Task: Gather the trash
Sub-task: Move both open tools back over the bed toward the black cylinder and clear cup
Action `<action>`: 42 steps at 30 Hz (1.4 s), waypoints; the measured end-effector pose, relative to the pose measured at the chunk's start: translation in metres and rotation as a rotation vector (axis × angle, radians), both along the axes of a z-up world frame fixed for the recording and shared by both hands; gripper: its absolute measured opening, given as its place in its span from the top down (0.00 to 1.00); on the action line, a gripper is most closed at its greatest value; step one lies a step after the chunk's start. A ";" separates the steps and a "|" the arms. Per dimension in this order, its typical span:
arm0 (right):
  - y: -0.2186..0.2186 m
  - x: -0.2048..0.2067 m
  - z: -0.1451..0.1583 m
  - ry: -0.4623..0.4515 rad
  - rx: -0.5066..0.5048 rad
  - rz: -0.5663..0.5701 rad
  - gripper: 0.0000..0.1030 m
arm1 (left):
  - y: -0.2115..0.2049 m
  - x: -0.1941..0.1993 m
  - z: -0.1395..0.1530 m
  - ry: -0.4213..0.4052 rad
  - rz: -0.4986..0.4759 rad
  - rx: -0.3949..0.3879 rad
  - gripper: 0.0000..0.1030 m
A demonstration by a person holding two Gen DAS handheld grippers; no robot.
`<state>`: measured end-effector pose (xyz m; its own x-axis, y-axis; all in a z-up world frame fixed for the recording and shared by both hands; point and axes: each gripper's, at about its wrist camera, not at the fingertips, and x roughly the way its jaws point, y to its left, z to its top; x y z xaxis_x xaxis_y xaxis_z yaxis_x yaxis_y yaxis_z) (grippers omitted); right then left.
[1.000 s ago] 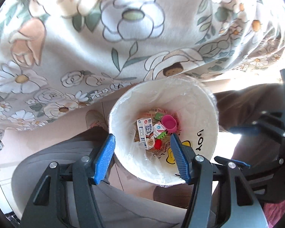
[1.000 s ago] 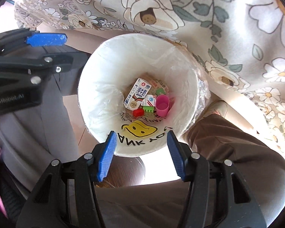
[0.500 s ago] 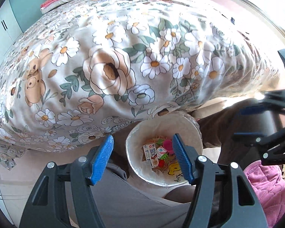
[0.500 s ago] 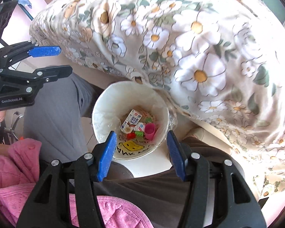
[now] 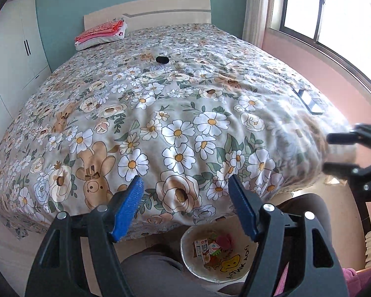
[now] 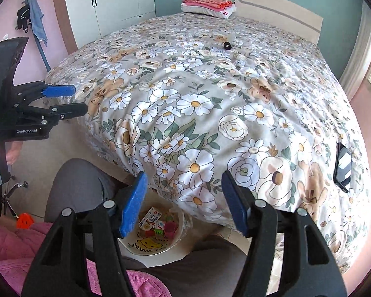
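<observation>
While we held both grippers over bed (image 5: 175,113), trash bin (image 6: 172,243) by our knees already held milk carton (image 6: 150,220), pink cup (image 6: 170,228) — bulk done. Left gripper (image 5: 185,208), right gripper (image 6: 183,201) opening, nothing between jaws. Small black object (image 6: 227,46) left on bed, perhaps trash.

A home bedroom: floral-covered bed (image 5: 185,113), wardrobe (image 6: 111,0).

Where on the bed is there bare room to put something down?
The bedspread is bare from the foot up to the small black object. The phone takes the window-side edge; folded clothes fill the headboard corner. The bin below is part full.
</observation>
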<state>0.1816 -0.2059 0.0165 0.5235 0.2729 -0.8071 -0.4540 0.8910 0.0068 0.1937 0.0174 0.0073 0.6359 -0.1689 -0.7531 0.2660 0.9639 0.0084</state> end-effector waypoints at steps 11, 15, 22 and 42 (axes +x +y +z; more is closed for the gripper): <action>-0.016 0.052 0.057 -0.165 0.060 -0.024 0.34 | -0.021 0.054 0.041 -0.095 0.018 -0.021 0.20; -0.017 0.082 0.069 -0.210 0.080 -0.034 0.30 | -0.029 0.087 0.043 -0.108 0.037 -0.056 0.14; -0.022 0.158 0.070 -0.265 0.103 -0.056 0.24 | -0.041 0.167 0.031 -0.099 0.094 -0.115 0.12; -0.024 0.519 -0.005 -0.104 0.123 -0.073 0.23 | -0.054 0.466 -0.043 -0.026 0.250 -0.226 0.11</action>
